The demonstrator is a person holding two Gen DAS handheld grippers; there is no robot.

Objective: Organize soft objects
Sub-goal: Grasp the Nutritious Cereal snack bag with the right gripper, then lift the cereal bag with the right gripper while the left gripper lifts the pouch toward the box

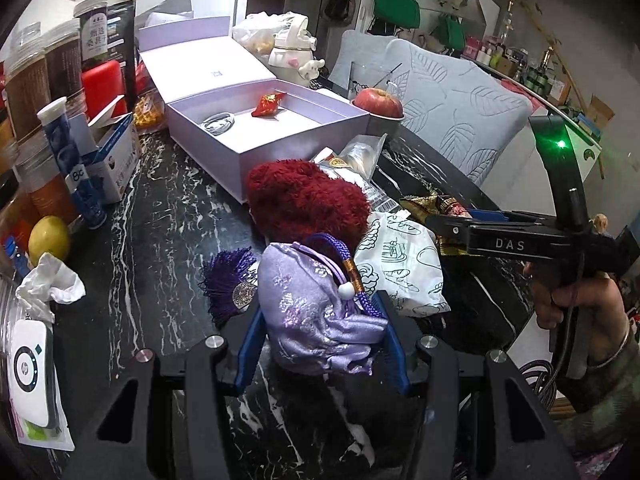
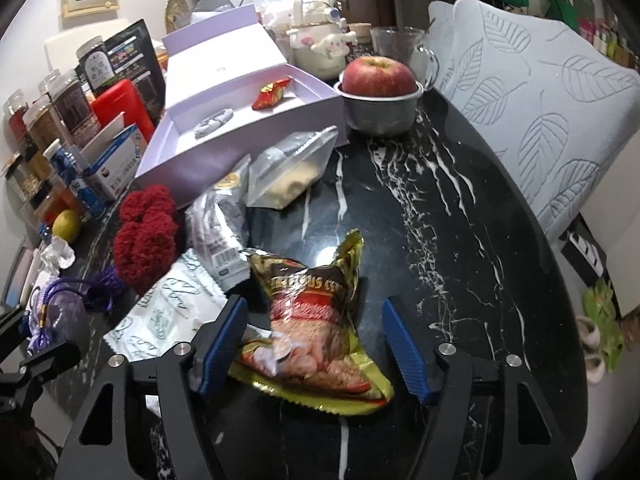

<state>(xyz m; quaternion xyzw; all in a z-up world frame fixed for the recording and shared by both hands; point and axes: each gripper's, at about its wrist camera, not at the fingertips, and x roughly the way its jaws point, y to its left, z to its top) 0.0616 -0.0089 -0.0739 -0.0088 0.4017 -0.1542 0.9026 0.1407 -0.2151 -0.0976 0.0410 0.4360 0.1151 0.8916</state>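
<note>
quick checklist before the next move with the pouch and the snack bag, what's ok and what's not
1. Left hand-held gripper grips the lilac pouch: ok, both blue pads press its sides.
2. Pouch cord and tassel clear of the pads: ok, they hang to the side.
3. Right hand-held gripper around the gold snack bag: ok, the bag lies between the fingers.
4. Right grip closed on the bag: not ok, the right pad stands off it.
5. Room in the open lilac box: ok, only a red candy and a ring-like item sit inside.
6. Pouch lifted off the table: cannot tell.
</note>
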